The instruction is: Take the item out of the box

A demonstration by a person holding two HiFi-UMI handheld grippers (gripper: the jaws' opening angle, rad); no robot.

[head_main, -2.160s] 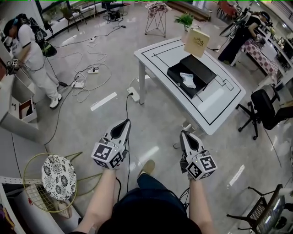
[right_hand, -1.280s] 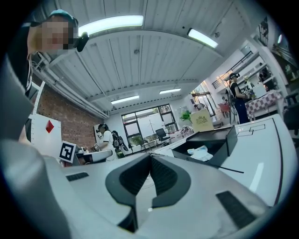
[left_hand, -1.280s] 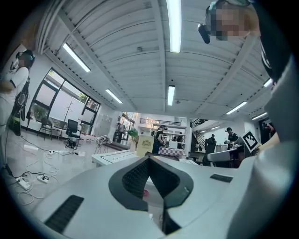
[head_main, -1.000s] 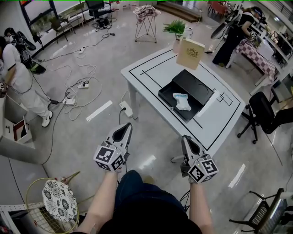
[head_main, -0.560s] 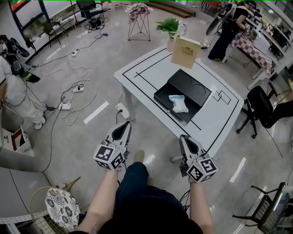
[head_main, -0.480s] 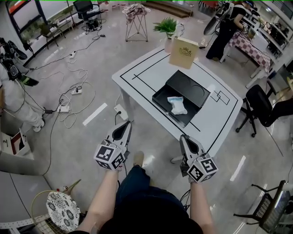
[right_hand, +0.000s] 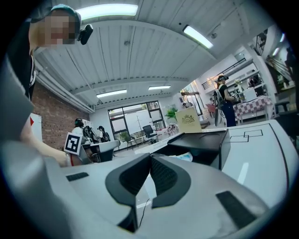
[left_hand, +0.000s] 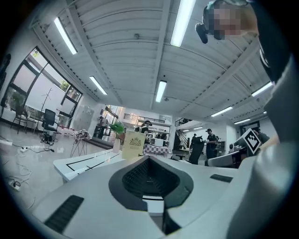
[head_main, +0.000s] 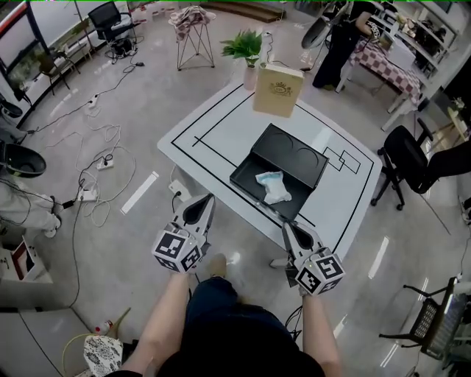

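We count 1 white table (head_main: 221, 129) w/ 1 black box (head_main: 298, 156), 1 white item (head_main: 272, 188) inside it & 1 tan carton (head_main: 278, 90) at the far edge, plus 1 potted plant (head_main: 245, 48). Grippers: 2, i.e. left gripper (head_main: 200, 202) & right gripper (head_main: 289, 228). Chairs: 3, i.e. office chair (head_main: 110, 16) far left, black chair (head_main: 403, 151) right, mesh chair (head_main: 434, 328) near right; other people we make out: 2, a dark-clad person (head_main: 344, 33) far right & a white-clad person (head_main: 26, 206) at the left edge.

The head view is looking steeply down toward the tabletop (head_main: 213, 125); the left gripper view and right gripper view are looking low across it — head and right sharing the black box (head_main: 291, 156).
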